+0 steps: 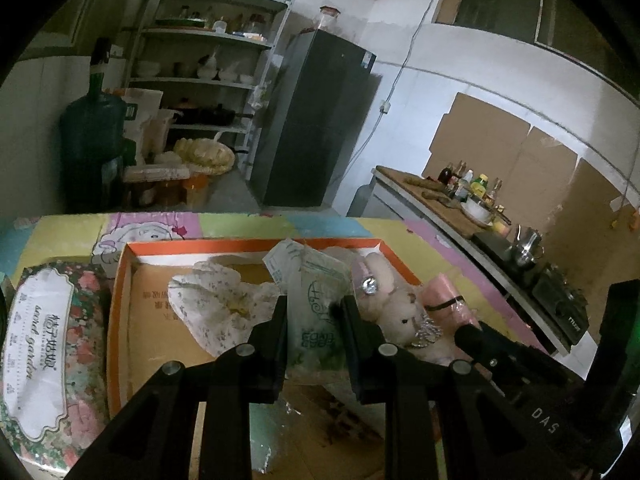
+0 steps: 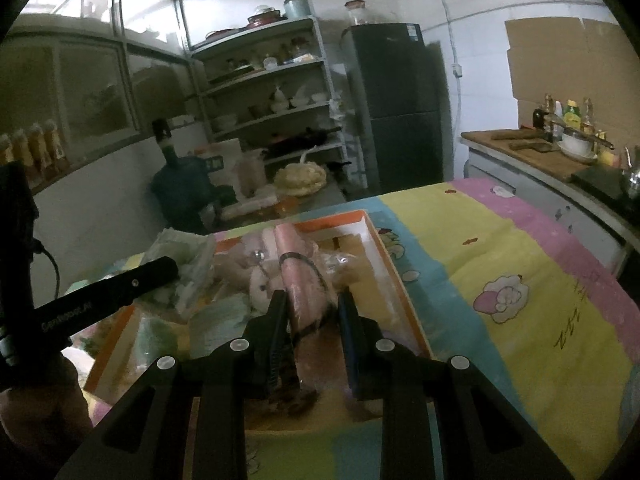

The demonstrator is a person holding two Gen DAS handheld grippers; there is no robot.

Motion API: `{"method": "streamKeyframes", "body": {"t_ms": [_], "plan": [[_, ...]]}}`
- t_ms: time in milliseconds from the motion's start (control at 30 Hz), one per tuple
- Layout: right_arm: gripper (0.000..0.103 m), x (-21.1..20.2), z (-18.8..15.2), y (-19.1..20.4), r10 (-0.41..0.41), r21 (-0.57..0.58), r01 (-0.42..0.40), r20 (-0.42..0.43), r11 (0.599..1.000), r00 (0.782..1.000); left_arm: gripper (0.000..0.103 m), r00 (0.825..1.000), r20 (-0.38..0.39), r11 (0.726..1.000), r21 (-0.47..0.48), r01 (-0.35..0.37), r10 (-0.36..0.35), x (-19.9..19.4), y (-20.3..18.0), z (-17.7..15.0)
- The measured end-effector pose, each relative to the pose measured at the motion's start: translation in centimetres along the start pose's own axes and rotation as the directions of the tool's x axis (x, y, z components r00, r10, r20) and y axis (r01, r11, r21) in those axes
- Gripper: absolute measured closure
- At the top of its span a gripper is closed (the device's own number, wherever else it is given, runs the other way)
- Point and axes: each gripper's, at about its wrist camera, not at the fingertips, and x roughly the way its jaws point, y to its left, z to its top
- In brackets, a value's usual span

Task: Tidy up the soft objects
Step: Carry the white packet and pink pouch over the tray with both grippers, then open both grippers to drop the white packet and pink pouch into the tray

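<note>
A shallow orange-rimmed cardboard box point(image 1: 248, 245) lies on the cartoon-print tablecloth. In it are a white floral cloth point(image 1: 216, 300) and a cream plush bear point(image 1: 400, 312). My left gripper point(image 1: 314, 312) is shut on a translucent plastic pack with green print point(image 1: 316, 280), held over the box. In the right wrist view my right gripper point(image 2: 312, 304) is shut on a pink roll with a black band point(image 2: 296, 276), over the right part of the box point(image 2: 384, 256). The bear point(image 2: 260, 284) and the pack point(image 2: 180, 264) lie to its left. The pink roll point(image 1: 448, 296) also shows beside the bear.
A floral tissue pack point(image 1: 40, 340) lies left of the box. The tablecloth point(image 2: 500, 260) stretches to the right. A counter with bottles, a bowl and a kettle point(image 1: 472, 196) runs along the right wall. A shelf rack point(image 1: 208, 60), a fridge point(image 1: 312, 120) and a water jug point(image 1: 92, 136) stand behind.
</note>
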Motion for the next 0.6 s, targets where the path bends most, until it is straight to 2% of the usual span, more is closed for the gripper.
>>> {"method": "streamKeyframes", "body": {"t_ms": [367, 500, 600], "plan": [[0.077, 1.5, 0.0, 0.0, -0.005, -0.01, 0.005, -0.01, 1.0, 1.0, 0.075, 0.999, -0.048, 0.999, -0.035, -0.007, 0.005, 1.5, 0.8, -0.5], [0.075, 1.5, 0.1, 0.2, -0.003, -0.004, 0.003, -0.008, 1.0, 1.0, 0.065, 0.998, -0.061, 0.997, -0.07, 0.007, -0.011, 1.6, 1.5, -0.6], [0.071, 1.6, 0.0, 0.3, -0.001, -0.001, 0.001, -0.001, 1.0, 1.0, 0.063, 0.997, -0.071, 0.997, -0.079, 0.007, -0.013, 1.6, 1.6, -0.6]]}}
